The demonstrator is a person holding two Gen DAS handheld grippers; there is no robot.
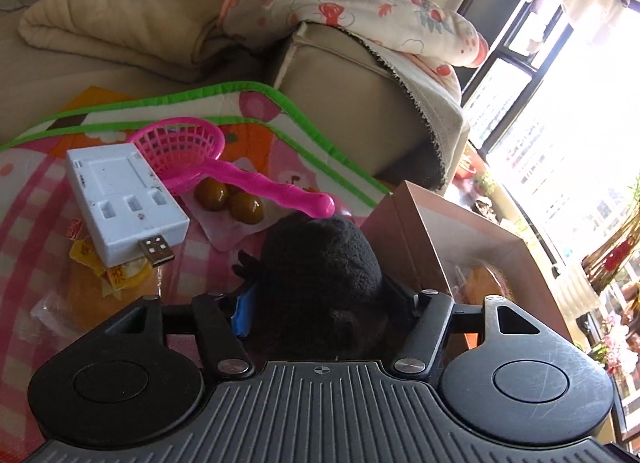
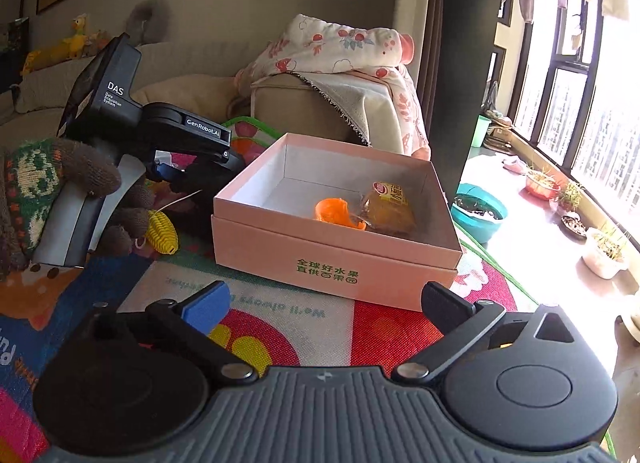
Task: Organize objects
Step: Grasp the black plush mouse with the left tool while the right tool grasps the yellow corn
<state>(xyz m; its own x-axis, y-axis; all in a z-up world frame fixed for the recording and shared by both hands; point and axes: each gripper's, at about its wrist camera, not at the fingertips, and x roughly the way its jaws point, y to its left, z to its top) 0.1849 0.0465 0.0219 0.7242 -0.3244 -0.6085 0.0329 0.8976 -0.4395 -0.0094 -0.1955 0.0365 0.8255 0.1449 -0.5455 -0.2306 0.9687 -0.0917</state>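
The left claw (image 1: pixel 320 303) is clamped on a black fuzzy plush toy (image 1: pixel 320 259), which fills the gap between its blue-padded fingers and juts forward past them. The pink open box (image 2: pixel 336 247) lies just to that claw's right: in the left wrist view its near corner stands beside the toy, almost touching it. The coming move seems to turn on this sideways offset, since the toy looks bound for the box, where an orange plastic piece (image 2: pixel 338 213) and a wrapped yellow pastry (image 2: pixel 386 211) already lie. The left hand is plainly the nearer one for this; a short swing rightward over the box wall should do.

The right claw (image 2: pixel 326 305) stands wide apart with nothing between its fingers, hovering low over the colourful play mat (image 2: pixel 280 323) in front of the box's printed side.

Left of the toy, on the mat, lie a white USB adapter block (image 1: pixel 124 199), a pink toy net scoop (image 1: pixel 192 155) and two glossy brown fruits (image 1: pixel 228 199), not yet sorted.
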